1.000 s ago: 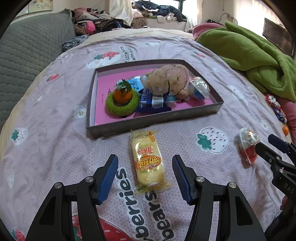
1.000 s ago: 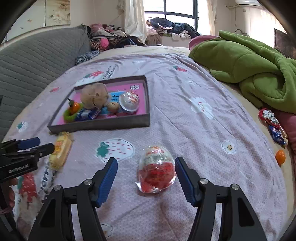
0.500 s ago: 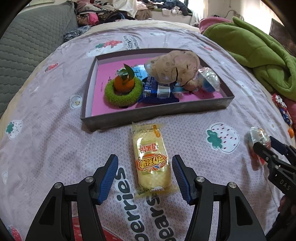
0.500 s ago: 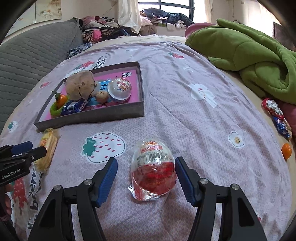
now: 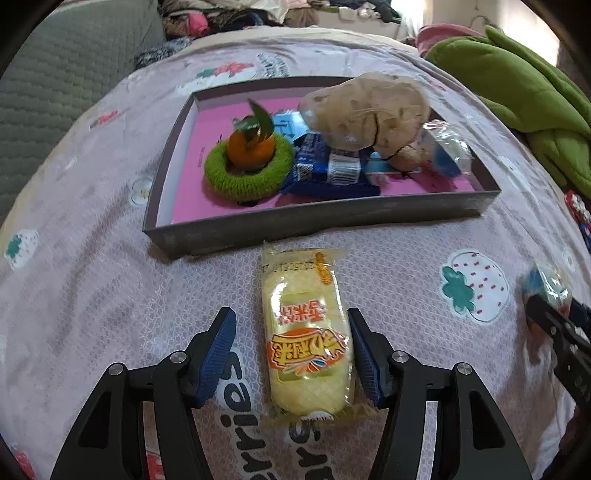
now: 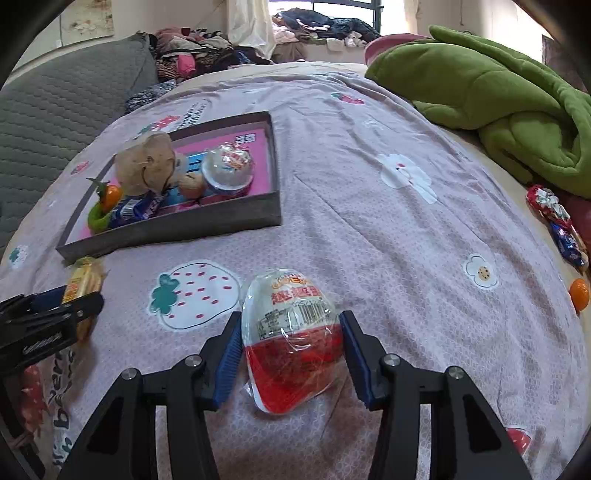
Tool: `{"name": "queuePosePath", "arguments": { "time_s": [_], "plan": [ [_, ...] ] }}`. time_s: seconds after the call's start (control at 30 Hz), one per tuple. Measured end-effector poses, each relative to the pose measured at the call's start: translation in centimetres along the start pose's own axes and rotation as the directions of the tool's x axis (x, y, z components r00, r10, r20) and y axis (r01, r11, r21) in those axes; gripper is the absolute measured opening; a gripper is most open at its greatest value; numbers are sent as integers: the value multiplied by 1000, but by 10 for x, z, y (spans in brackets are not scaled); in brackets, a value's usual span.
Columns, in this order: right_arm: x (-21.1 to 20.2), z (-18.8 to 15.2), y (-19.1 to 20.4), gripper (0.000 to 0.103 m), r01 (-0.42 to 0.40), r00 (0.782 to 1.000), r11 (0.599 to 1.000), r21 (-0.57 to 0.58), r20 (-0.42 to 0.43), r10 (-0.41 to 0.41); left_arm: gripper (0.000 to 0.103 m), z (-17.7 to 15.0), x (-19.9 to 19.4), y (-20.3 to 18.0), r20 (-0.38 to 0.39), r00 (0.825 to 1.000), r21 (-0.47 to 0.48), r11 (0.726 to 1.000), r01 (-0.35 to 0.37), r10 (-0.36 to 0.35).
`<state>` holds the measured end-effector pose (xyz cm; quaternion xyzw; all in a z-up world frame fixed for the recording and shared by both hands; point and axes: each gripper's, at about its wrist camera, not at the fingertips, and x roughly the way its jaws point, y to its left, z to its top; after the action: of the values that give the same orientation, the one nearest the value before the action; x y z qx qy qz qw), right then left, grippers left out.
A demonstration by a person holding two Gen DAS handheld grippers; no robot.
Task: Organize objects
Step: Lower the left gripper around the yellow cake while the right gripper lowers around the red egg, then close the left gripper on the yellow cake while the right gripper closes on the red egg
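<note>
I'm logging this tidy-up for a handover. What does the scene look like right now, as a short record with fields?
surface: bed cover printed with strawberries
tray: grey box with pink floor, holding a plush toy, an orange in a green ring, wrapped snacks
left gripper: open, fingers either side of the yellow snack pack, a gap on its left side
right gripper: has just been closing, fingers against the egg-shaped toy pack
still loose: small orange, wrapped sweets at the bed's edge

Soft daylight is coming from the window [image 6: 343, 7] beyond the bed's far edge, blowing out there; shadows are lying faint, fisheye bending is curving the bed's edges, and dark vignetting is filling the corners
</note>
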<state>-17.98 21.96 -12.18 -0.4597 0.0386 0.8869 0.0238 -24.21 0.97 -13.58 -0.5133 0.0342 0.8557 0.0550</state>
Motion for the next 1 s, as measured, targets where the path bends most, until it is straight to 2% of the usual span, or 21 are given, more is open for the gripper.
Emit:
{"name": "queuePosePath", "arguments": {
  "time_s": [0.17, 0.23, 0.27, 0.5, 0.77, 1.0],
  "plan": [
    [-4, 0, 6, 51, -18, 1000, 1000, -26, 8, 18, 58, 2, 3, 2, -2, 1000, -7, 1000, 19, -19],
    [-6, -1, 9, 51, -26, 1000, 999, -33, 14, 26, 44, 1, 0, 0, 3, 1000, -3, 1000, 24, -24],
    [-6, -1, 10, 51, -32, 999, 999, -36, 18, 32, 41, 1, 0, 0, 5, 1000, 0, 1000, 25, -25],
    [-13, 1, 17, 51, -64, 997, 996, -55, 37, 67, 40, 0, -8, -4, 13, 999, 16, 999, 35, -35],
    [-21, 3, 23, 51, -86, 994, 994, -73, 65, 91, 40, 4, -33, -6, 76, 996, 32, 998, 44, -47],
    [-50, 17, 38, 51, -121, 981, 985, -126, 138, 138, 40, 11, -61, -4, 135, 988, 31, 997, 68, -71]
  ]
}}
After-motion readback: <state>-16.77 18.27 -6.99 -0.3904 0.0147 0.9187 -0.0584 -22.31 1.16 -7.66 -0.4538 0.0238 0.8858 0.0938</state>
